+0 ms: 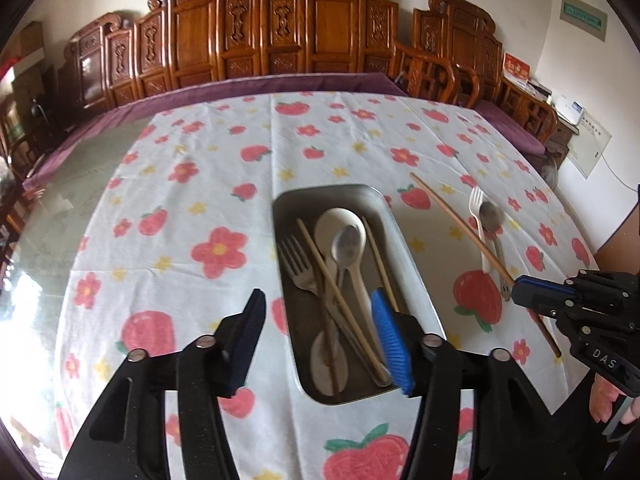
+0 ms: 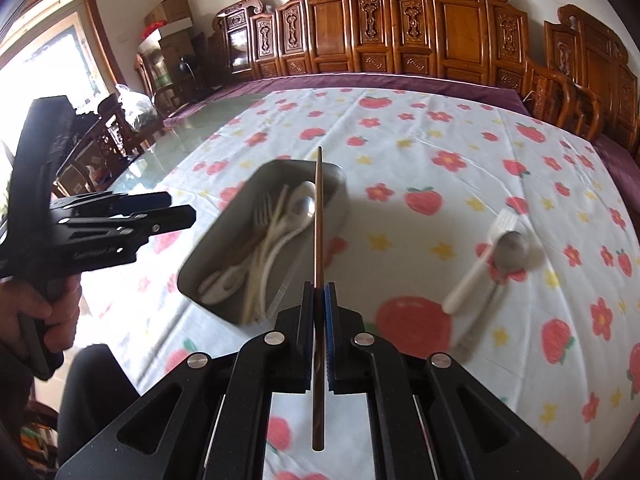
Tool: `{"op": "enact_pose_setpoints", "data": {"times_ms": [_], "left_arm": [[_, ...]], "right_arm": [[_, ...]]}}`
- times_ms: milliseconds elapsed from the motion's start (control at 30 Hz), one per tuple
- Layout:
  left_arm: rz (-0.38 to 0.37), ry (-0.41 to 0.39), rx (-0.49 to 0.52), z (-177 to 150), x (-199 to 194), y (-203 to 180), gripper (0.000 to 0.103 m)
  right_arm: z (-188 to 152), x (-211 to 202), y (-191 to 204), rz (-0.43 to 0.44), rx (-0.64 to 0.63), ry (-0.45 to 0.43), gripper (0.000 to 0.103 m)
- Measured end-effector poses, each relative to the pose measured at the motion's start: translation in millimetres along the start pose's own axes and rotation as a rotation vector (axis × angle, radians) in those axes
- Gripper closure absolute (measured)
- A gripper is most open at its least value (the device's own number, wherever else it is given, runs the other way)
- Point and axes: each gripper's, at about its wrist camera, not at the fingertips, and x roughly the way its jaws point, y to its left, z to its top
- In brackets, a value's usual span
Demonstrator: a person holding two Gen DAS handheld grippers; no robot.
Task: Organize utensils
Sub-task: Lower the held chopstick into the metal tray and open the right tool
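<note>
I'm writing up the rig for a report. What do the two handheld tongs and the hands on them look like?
Both tongs, left and right, are matte black plastic, angular, with cutouts and round silver pins at the joints. Each has ribbed blue pads on the inner faces of its fingers. White lettering marks the bodies, "DAS" on the right. The left hand is bare; no cables show.

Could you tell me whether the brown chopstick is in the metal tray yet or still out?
Out. The right gripper fingers are shut on the chopstick, holding it above the tablecloth beside the metal tray.

both wrist views overlook tray, close
</note>
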Motion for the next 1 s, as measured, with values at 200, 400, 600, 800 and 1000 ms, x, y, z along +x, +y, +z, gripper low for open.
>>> {"op": "enact_pose_setpoints", "data": {"times_ms": [200, 400, 600, 800, 1000], "left_arm": [[0.034, -0.066, -0.024, 2.0, -20.5, 21.6, 0.025], [0.043, -0.085, -0.043, 2.6, -30.6, 41.9, 0.025], [0.050, -0.094, -0.051, 1.7, -36.2, 53.6, 0.025], [0.055, -0.092, -0.063, -0.2, -37.9, 62.7, 0.025], [0.059, -0.089, -0.060, -2.5, -36.7, 62.9, 0.025]], "right_arm": [[14.0, 24.5, 17.3, 0.027, 0.084, 0.023, 0.097], [22.8, 53.6, 34.5, 0.016, 0.131, 0.054, 0.097], [28.0, 79.5, 44.2, 0.010, 0.169, 0.090, 0.097], [28.1, 94.6, 50.8, -0.010, 0.134, 0.111, 0.097], [26.5, 101.0, 47.7, 0.012, 0.113, 0.111, 0.097]]}}
